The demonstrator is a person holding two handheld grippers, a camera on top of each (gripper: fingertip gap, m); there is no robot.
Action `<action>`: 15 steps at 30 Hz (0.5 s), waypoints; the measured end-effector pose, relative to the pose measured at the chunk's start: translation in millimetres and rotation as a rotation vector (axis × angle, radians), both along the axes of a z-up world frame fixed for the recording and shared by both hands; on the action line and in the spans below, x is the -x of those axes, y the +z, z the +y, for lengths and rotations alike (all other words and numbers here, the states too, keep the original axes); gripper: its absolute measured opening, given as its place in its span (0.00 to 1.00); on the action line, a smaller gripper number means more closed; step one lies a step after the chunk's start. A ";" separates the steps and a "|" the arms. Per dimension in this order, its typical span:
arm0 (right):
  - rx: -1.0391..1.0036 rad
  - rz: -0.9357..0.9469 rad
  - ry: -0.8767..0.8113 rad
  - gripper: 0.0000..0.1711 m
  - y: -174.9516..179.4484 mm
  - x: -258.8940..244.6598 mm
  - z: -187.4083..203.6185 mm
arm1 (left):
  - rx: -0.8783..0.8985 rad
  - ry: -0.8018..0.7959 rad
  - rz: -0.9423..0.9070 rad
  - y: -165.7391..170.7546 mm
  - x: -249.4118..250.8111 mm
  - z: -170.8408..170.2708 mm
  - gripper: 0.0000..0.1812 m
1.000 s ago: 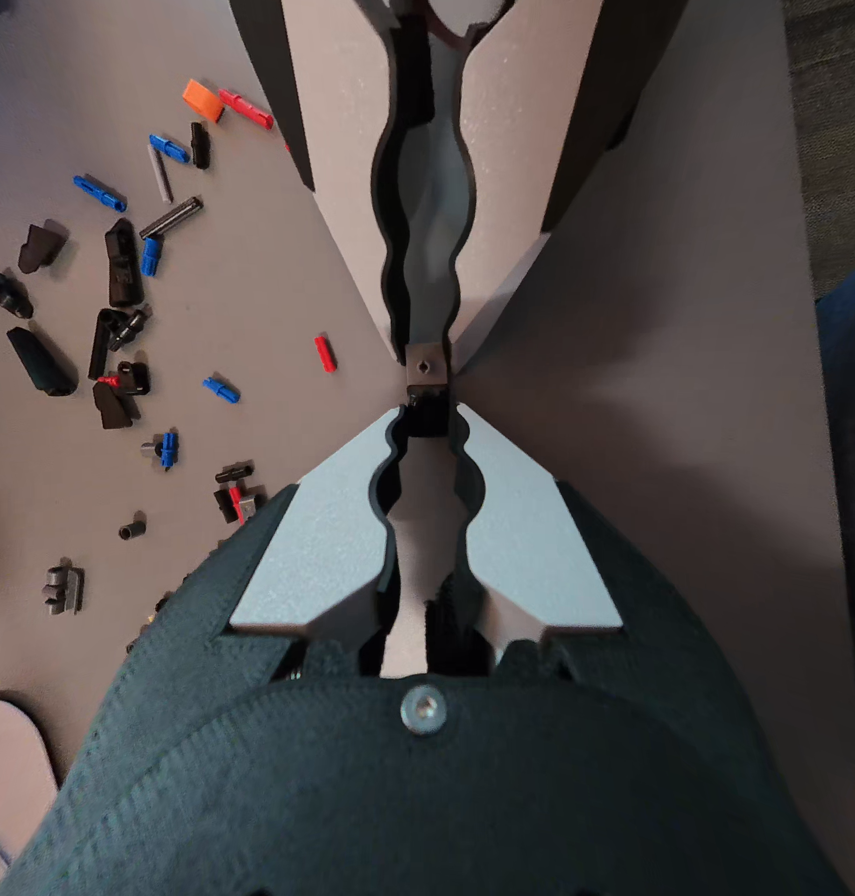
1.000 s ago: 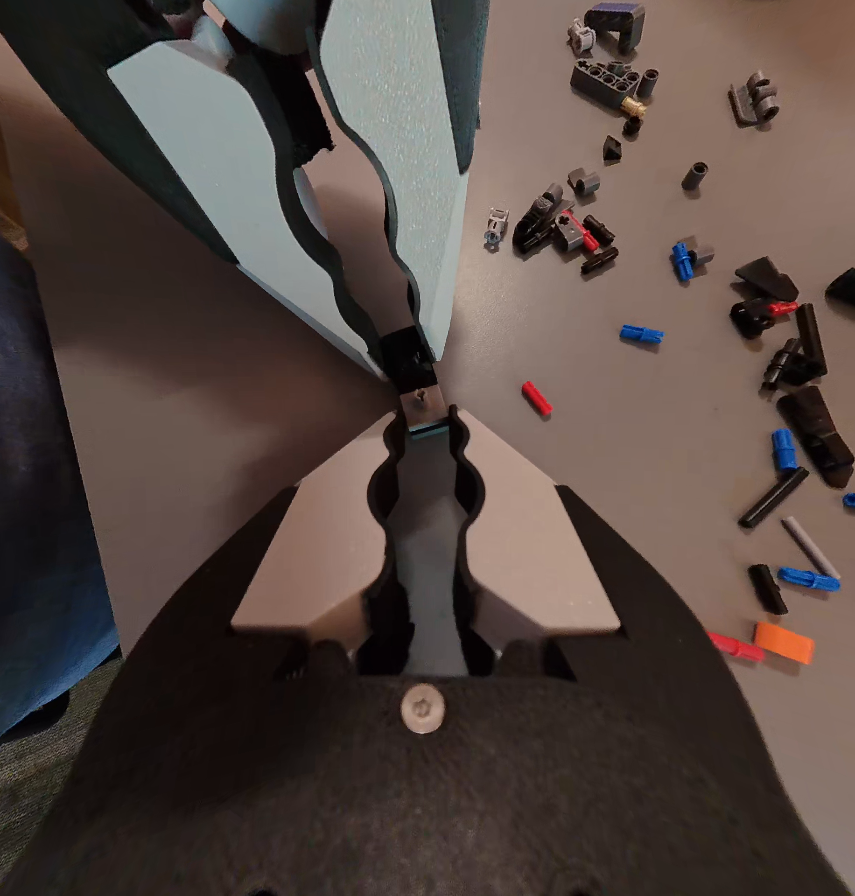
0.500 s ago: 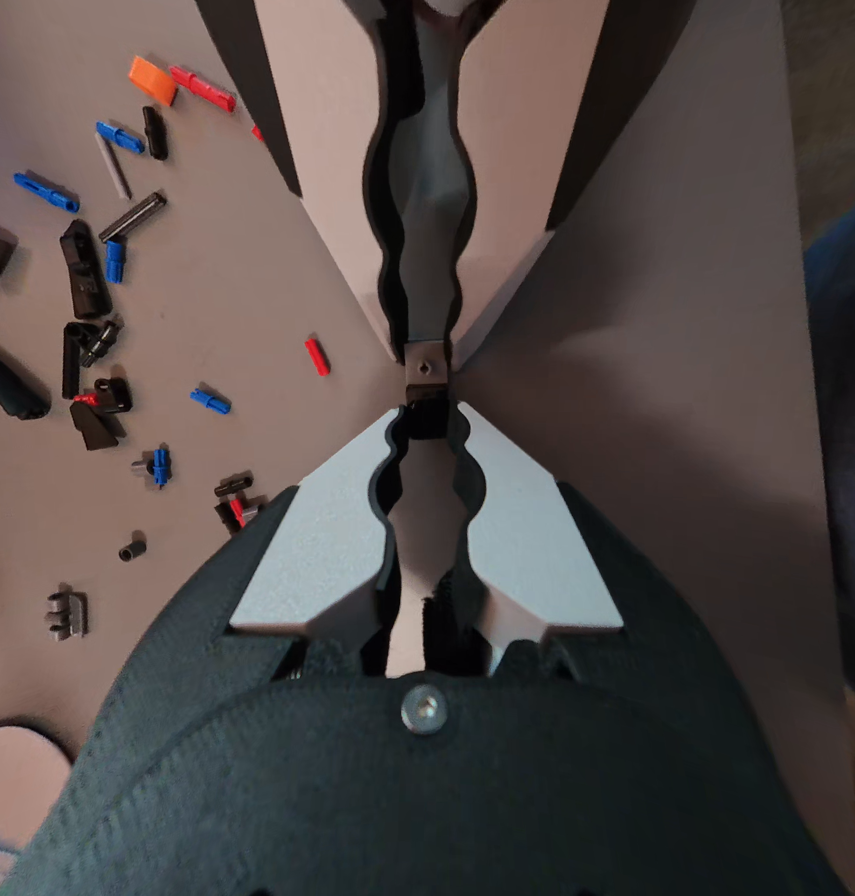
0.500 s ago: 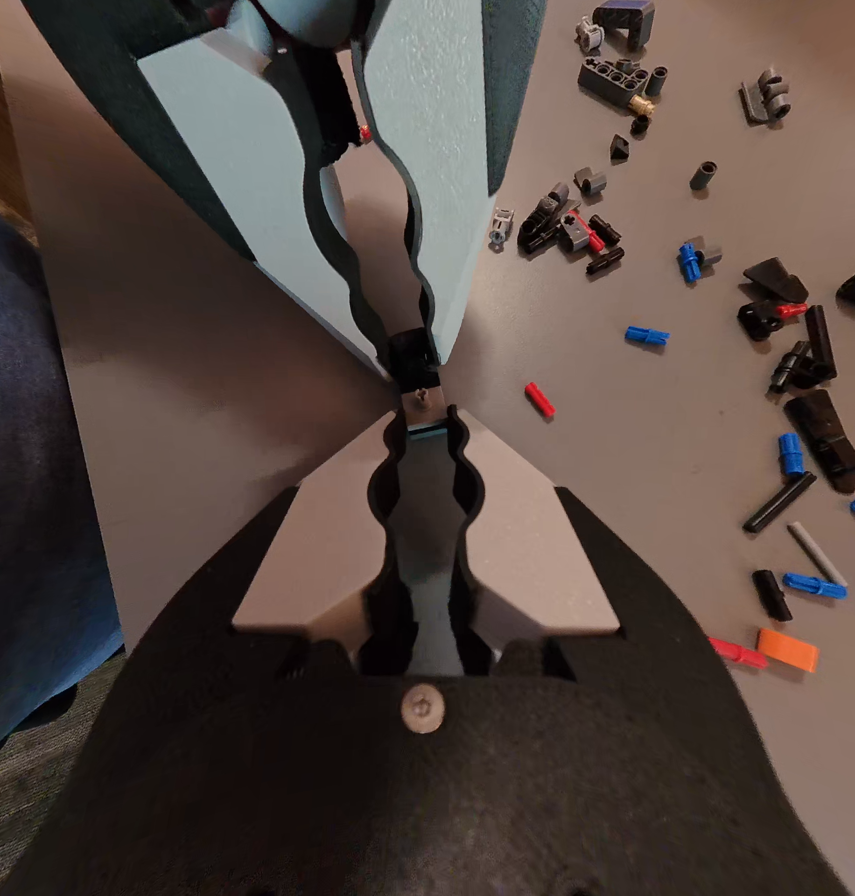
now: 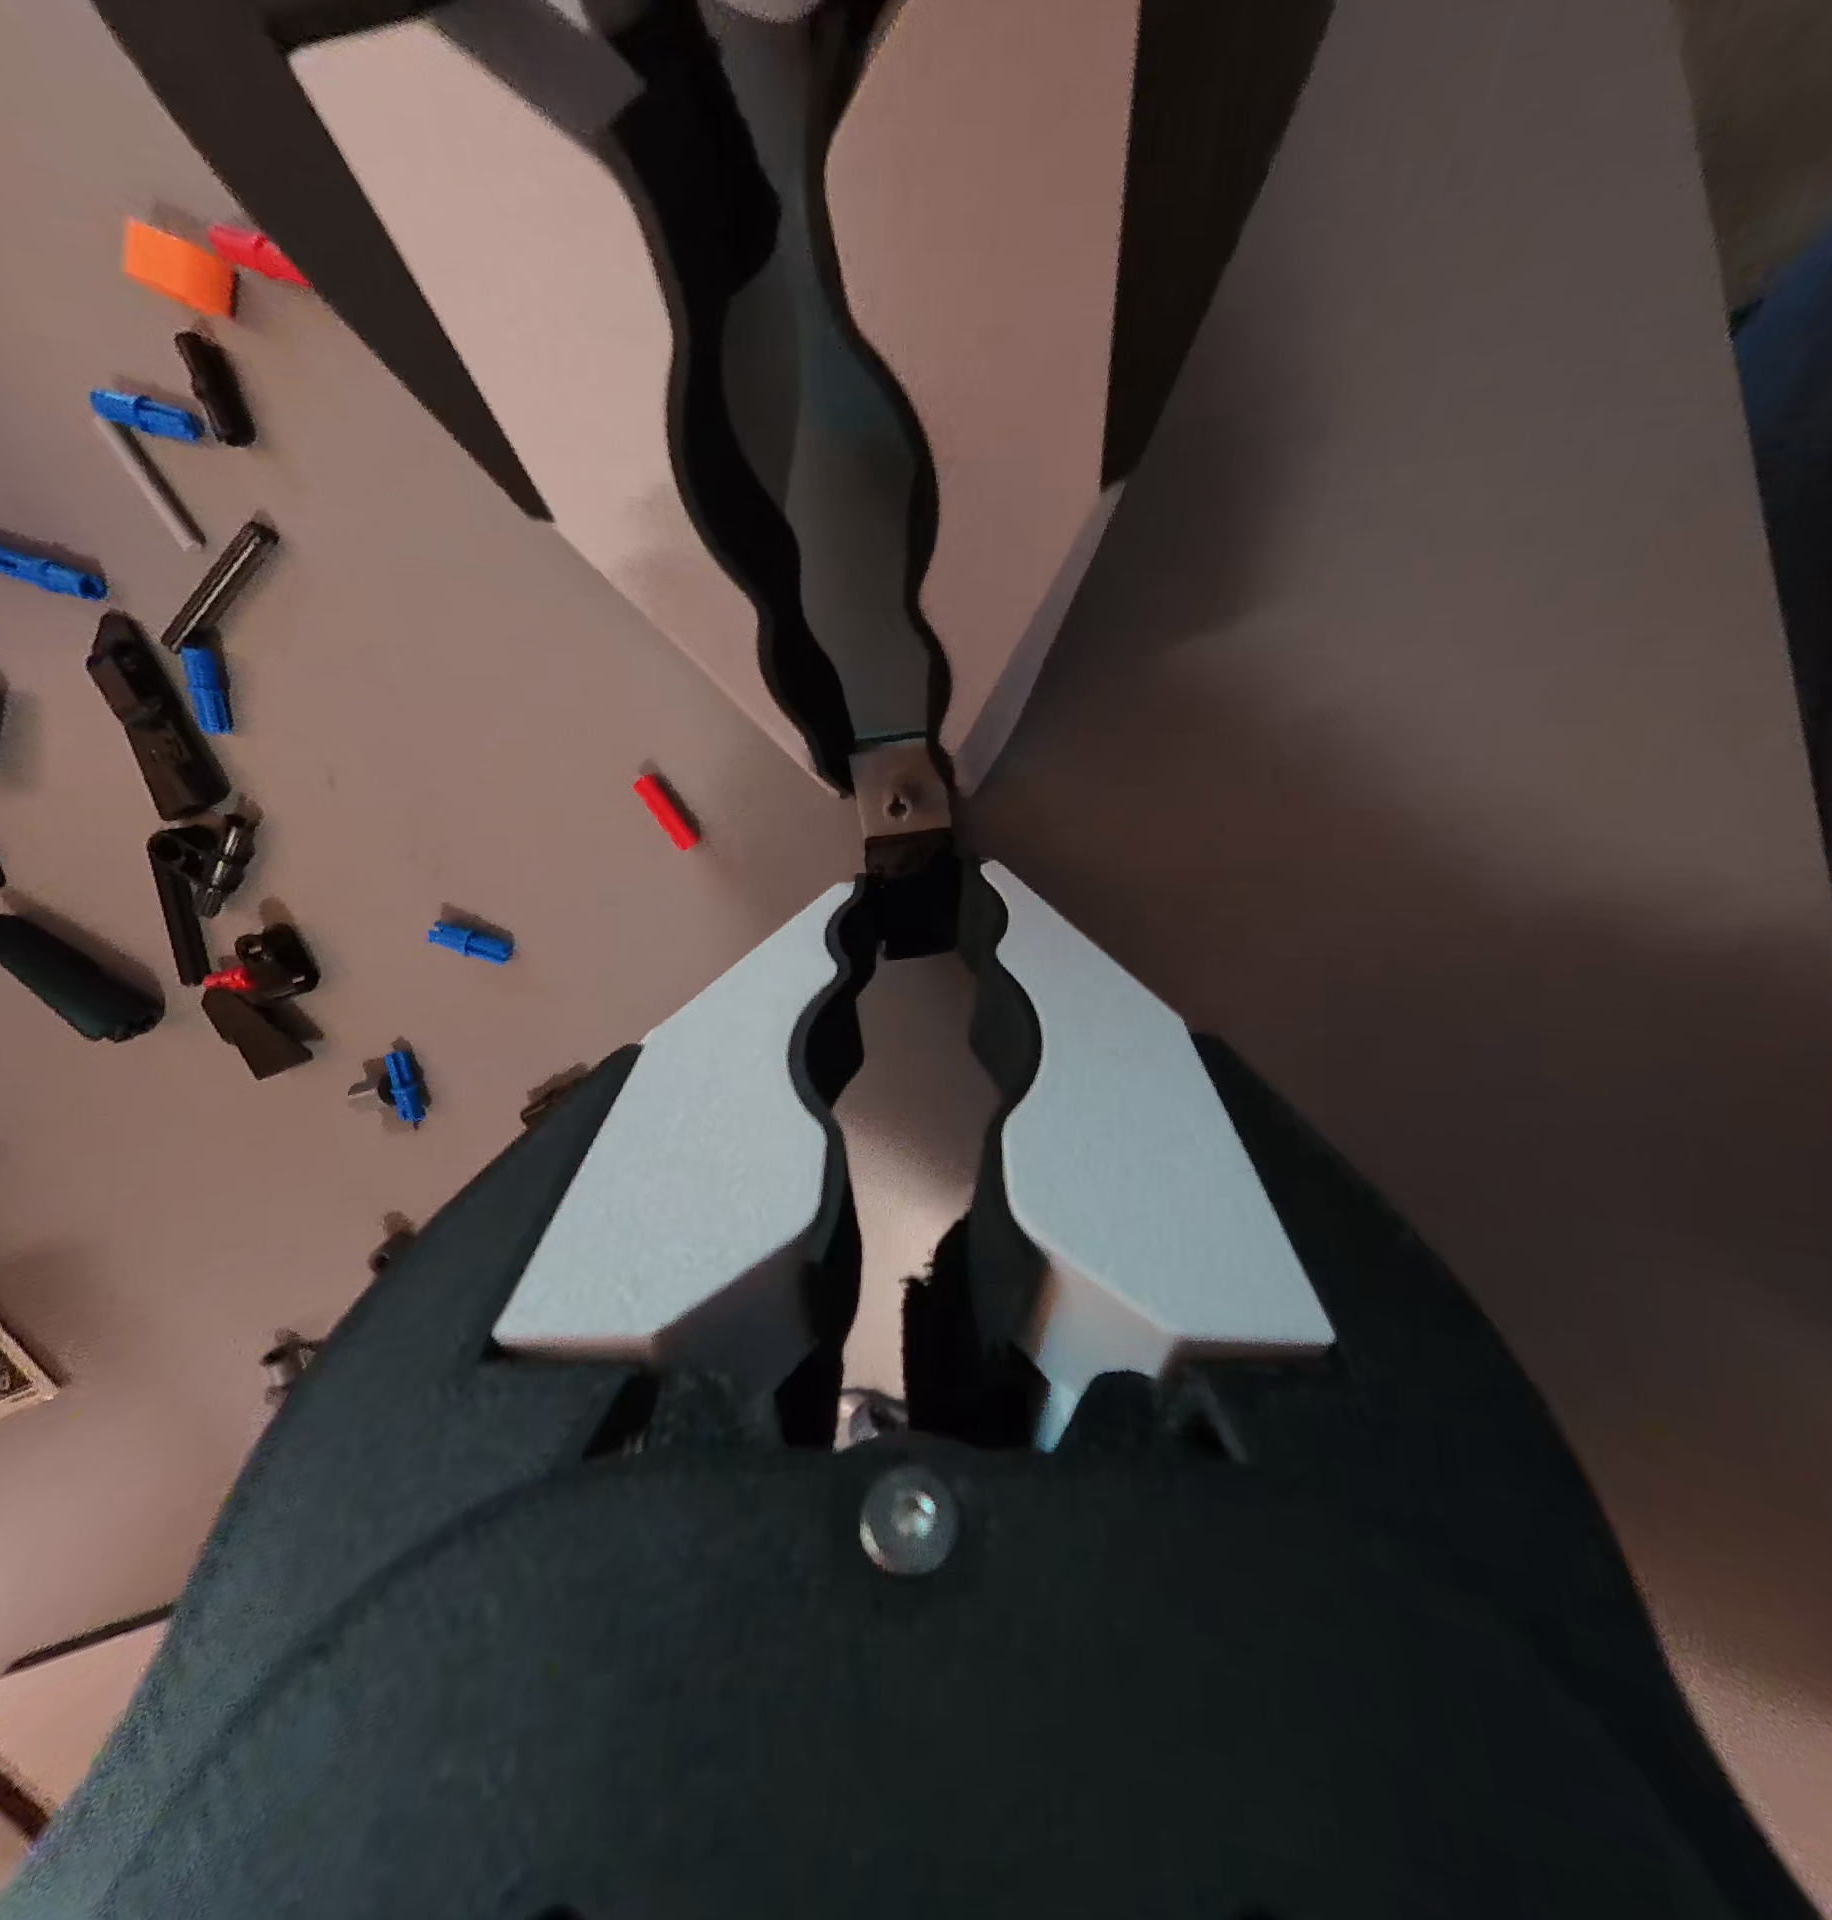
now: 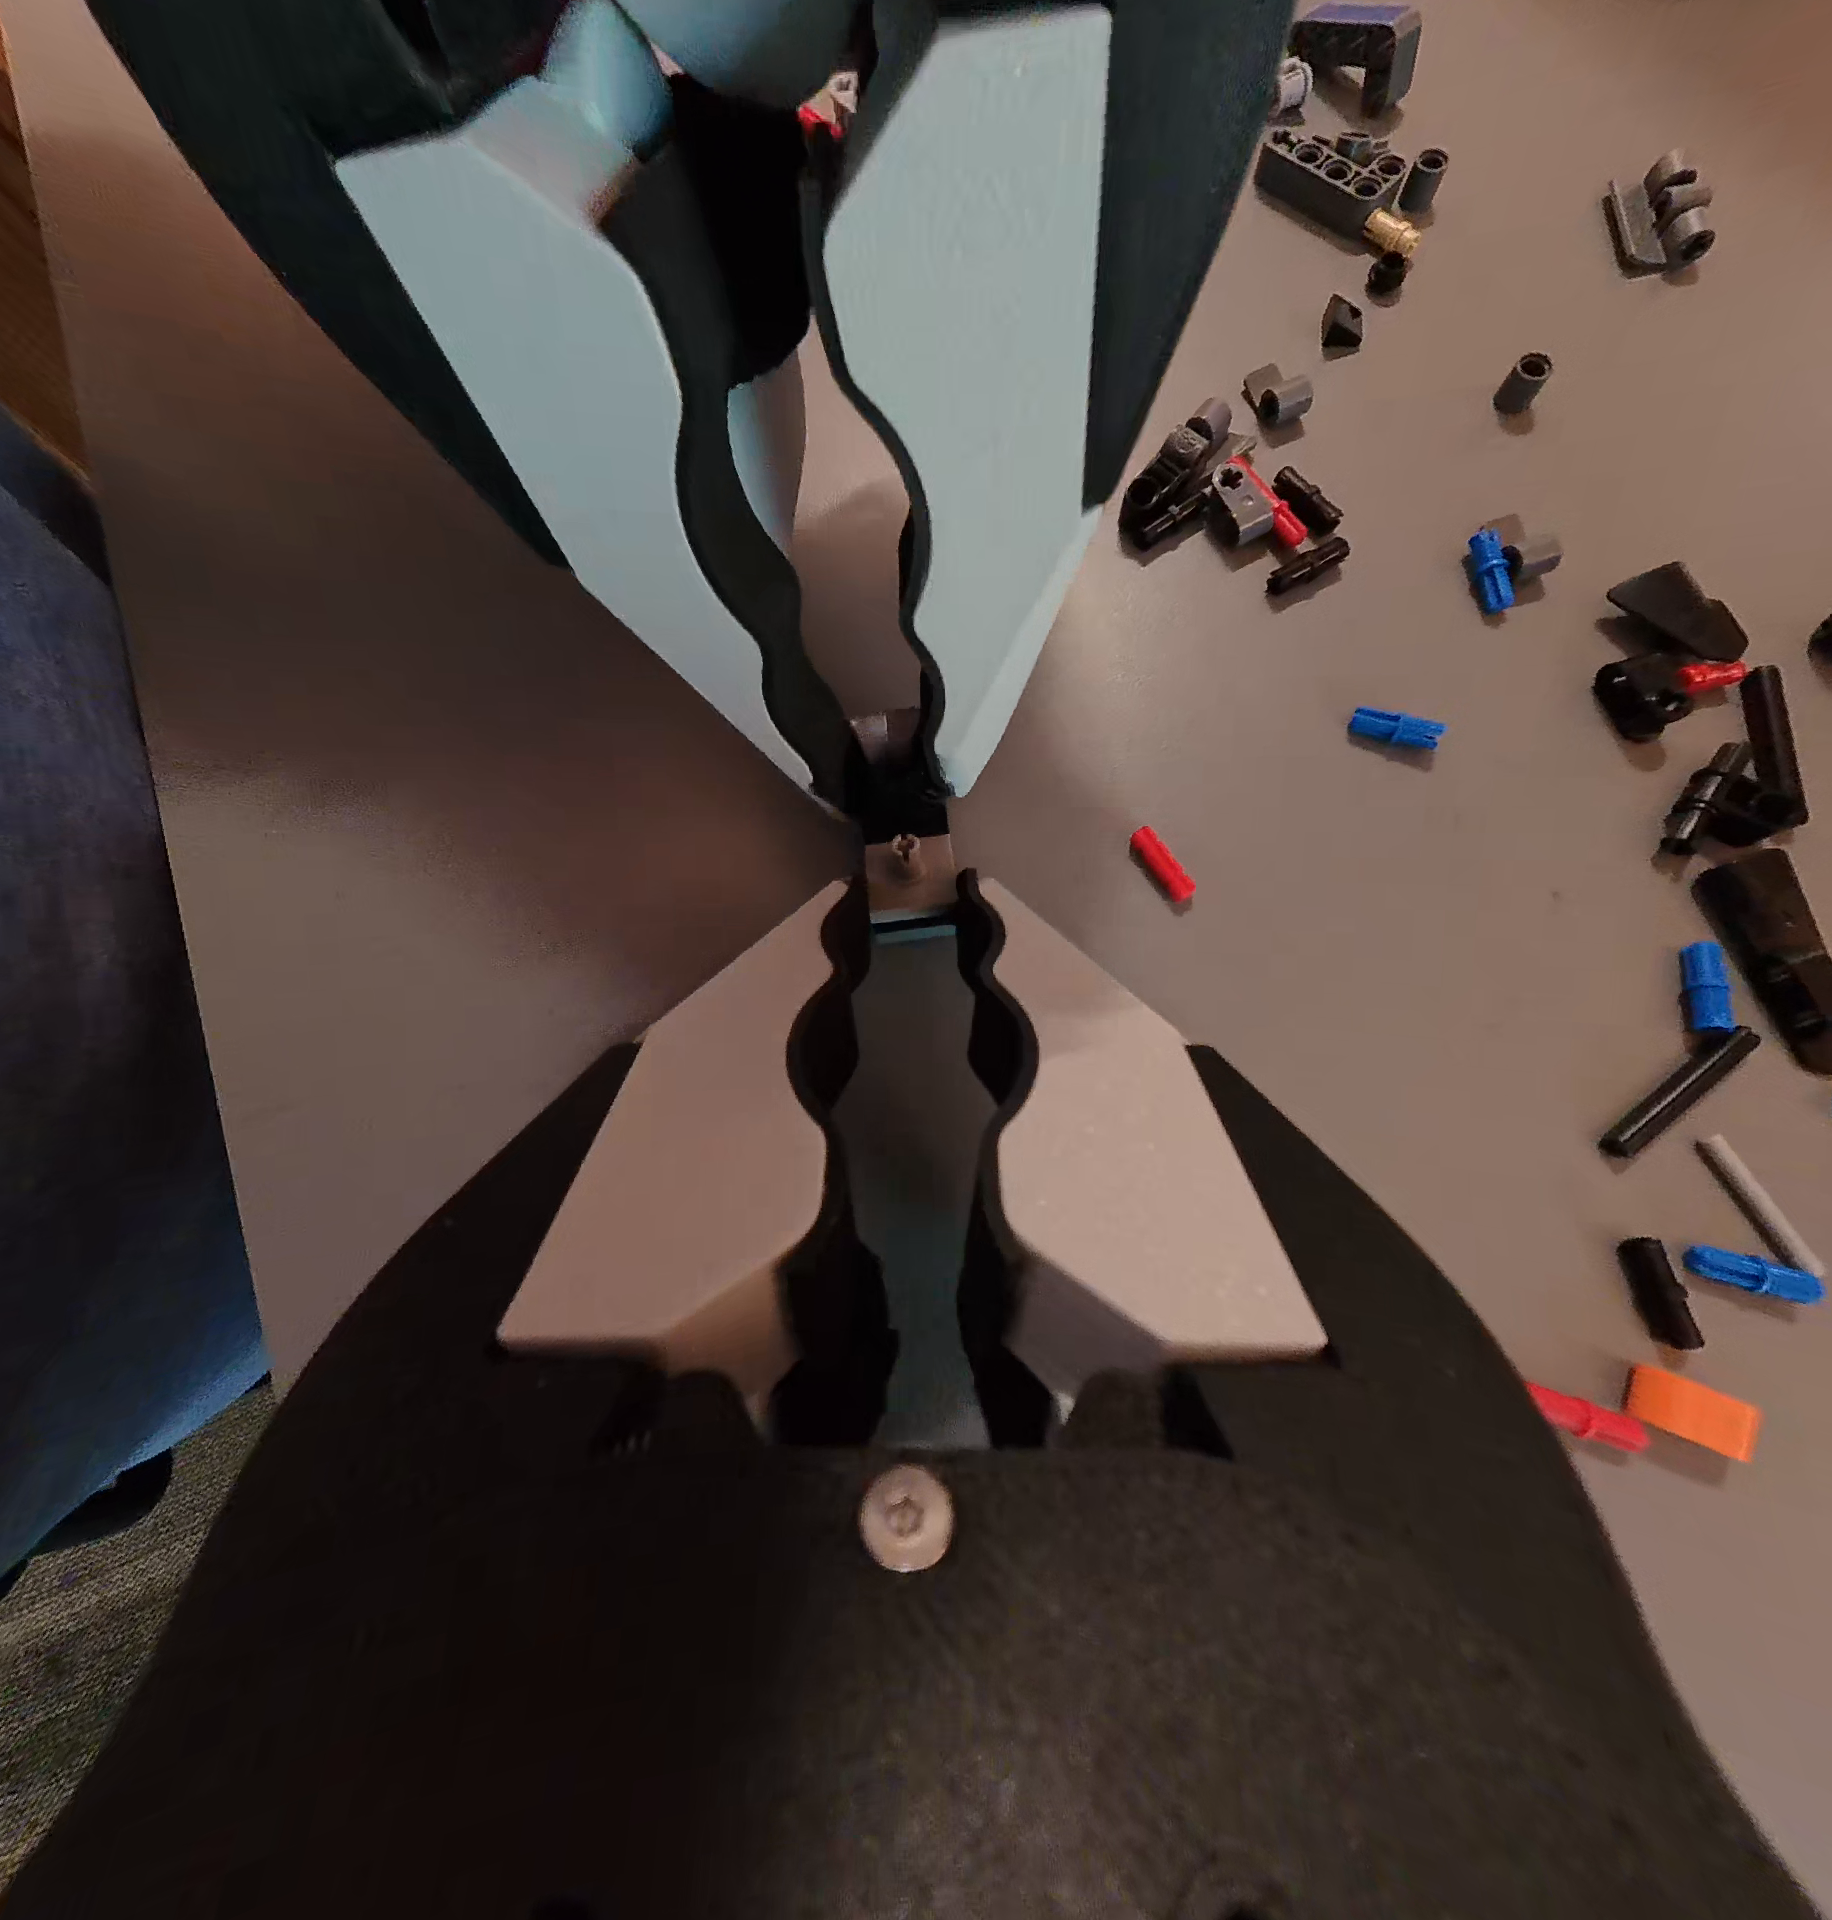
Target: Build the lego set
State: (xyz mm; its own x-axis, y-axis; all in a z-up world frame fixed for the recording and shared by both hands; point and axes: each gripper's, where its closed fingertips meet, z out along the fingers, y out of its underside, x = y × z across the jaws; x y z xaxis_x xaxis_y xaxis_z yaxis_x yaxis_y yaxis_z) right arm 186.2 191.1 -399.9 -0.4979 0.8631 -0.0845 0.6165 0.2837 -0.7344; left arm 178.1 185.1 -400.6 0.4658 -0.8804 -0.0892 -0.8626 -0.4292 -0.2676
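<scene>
The grey piece (image 5: 899, 802) and the black piece (image 5: 914, 902) met tip to tip above the table (image 5: 1411, 935), still pressed together as half a second before, so I judged the joint not yet seated. My left gripper (image 5: 917, 914) stayed clenched on the black piece, my right gripper (image 6: 910, 883) on the grey. Only my view had drifted; the red pin (image 6: 1161, 861) lay nearby.

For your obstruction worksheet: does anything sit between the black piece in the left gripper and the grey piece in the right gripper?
Nothing visible does. The black piece in the left gripper and the grey piece in the right gripper meet tip to tip; the red pin lies off to the side.
</scene>
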 end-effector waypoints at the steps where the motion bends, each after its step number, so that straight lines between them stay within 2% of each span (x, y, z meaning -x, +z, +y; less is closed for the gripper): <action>1: 0.001 0.000 0.000 0.08 0.1 0.0 0.0 | 0.002 -0.008 0.004 -0.2 -0.2 0.3 0.08; 6: 0.006 -0.004 0.005 0.08 -0.3 -0.8 0.8 | -0.015 -0.002 0.003 -0.6 -1.1 1.3 0.08; 15: -0.003 0.005 -0.024 0.08 -0.7 -0.9 2.8 | -0.135 0.186 -0.168 -1.3 2.7 2.9 0.11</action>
